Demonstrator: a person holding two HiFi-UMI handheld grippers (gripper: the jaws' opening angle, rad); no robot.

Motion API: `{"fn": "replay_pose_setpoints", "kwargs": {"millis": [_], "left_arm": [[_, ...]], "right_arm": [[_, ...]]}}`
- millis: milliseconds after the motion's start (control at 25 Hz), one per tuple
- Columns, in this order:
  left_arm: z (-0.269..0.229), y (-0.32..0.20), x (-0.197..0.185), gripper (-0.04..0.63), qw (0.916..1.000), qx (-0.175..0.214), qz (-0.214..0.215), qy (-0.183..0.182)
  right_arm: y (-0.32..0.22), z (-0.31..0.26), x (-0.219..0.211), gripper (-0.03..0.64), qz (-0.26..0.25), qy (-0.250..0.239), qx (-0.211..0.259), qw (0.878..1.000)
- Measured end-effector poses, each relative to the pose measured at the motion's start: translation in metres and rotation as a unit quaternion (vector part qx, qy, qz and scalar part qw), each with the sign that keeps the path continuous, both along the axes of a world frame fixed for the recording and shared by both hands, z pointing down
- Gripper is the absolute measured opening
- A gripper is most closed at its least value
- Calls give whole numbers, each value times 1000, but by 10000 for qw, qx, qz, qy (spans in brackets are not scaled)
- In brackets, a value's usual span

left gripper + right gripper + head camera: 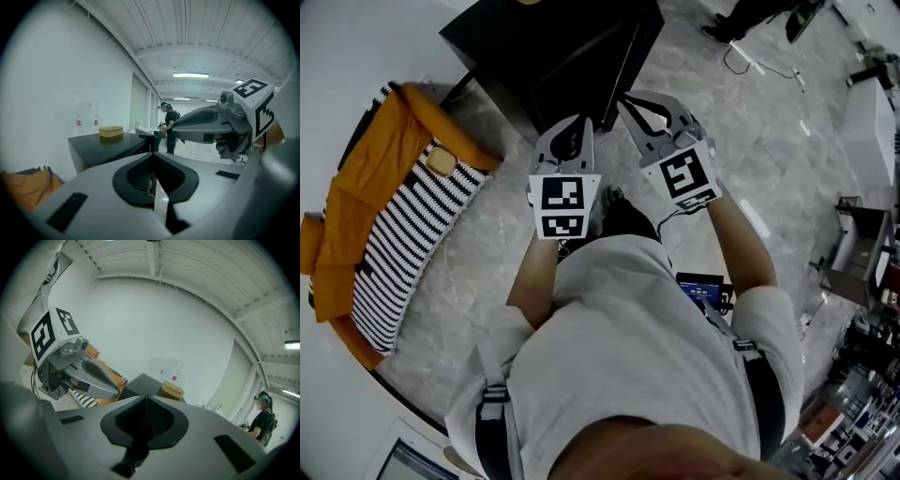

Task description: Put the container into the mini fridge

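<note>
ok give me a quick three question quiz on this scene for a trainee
1. Where does the tan container stand?
A. on the floor
B. on top of the black unit
C. on the striped cushion

2. True or false: the right gripper is holding the container.

3. Fill in the missing word: the left gripper has its jaws ____, with nothing between them.

Key: 1 B; 2 false, since its jaws are shut on nothing and the container sits apart on the unit; 3 shut.
</note>
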State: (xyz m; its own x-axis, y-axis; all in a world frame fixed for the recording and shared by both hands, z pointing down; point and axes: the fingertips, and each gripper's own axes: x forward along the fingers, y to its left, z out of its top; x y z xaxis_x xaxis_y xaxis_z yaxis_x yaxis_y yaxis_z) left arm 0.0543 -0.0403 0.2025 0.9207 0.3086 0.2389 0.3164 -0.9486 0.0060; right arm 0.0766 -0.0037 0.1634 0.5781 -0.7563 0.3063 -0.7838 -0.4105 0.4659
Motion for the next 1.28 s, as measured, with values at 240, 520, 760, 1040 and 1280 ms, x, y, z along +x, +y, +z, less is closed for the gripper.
{"fn": "replay_pose_setpoints", "kwargs": {"millis": [240, 520, 760, 1040, 1280], "left_arm": [[-12, -26, 37, 12, 9997, 86, -240, 55], [-34, -58, 103, 12, 9980, 331, -500, 216], [-46, -75, 176, 12, 9979, 272, -596, 0], [-36, -111, 235, 12, 9931, -62, -1138, -285], [-35, -122, 275, 12, 9896, 57, -1398, -328]], "right_arm": [[-26, -8, 39, 40, -366, 101, -328, 9987], [-46, -15, 110, 40, -578, 284, -491, 9967], [-56, -34, 190, 40, -960, 378, -793, 9915], [-86, -26, 255, 40, -1614, 649, -1468, 9737], [-120, -13, 299, 40, -2046, 850, -1812, 9582]]}}
